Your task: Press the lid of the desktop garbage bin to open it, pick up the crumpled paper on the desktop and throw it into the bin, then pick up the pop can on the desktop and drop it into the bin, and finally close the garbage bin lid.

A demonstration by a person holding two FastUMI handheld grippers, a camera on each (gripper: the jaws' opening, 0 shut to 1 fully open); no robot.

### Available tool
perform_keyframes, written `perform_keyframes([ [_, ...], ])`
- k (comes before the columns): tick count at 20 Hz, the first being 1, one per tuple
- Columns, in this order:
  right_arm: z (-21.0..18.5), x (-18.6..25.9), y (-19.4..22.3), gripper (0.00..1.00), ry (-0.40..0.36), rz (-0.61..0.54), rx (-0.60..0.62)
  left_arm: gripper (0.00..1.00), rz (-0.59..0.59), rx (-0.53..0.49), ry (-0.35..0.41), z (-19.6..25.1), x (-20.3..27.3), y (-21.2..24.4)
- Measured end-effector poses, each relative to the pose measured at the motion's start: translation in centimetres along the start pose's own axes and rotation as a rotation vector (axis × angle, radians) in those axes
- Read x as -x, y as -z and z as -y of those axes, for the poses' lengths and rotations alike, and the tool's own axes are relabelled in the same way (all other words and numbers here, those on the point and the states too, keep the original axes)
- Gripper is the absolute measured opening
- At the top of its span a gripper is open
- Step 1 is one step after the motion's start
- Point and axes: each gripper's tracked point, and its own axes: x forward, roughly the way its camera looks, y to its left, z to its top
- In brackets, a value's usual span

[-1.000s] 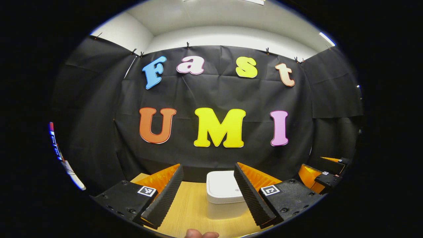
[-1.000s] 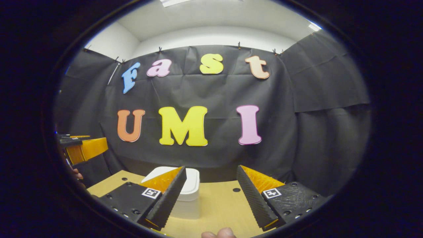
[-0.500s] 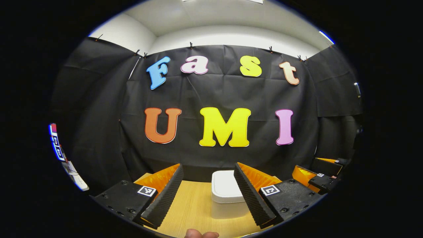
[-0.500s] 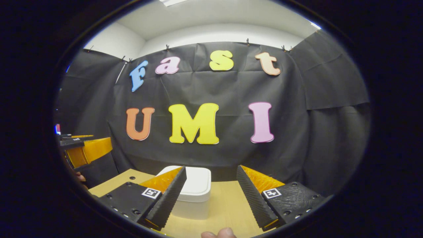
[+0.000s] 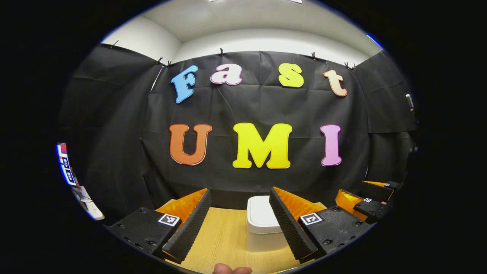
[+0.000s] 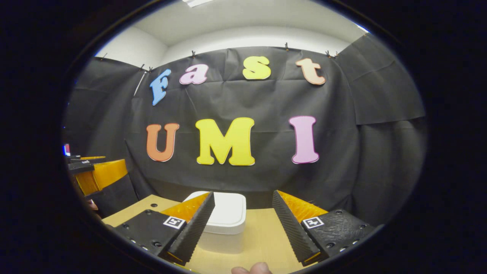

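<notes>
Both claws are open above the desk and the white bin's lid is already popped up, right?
Not quite. Both the left claw and the right claw are open above the desk, but the white bin has its lid down flat and closed, as the right gripper view shows.

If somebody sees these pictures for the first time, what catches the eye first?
First the white garbage bin, lid down, standing on the wooden desktop ahead of the right gripper. Then the left gripper, its fingers spread wide, with the bin partly behind one finger.
</notes>
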Motion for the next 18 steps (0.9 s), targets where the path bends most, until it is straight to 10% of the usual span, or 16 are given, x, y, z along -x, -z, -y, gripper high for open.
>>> perform_keyframes([
  [18,-1.2,0.4,-1.4,0.96,0.001,0.045,0.030,0.99,0.036,-0.030,0.025,0.5,0.4,-0.4],
])
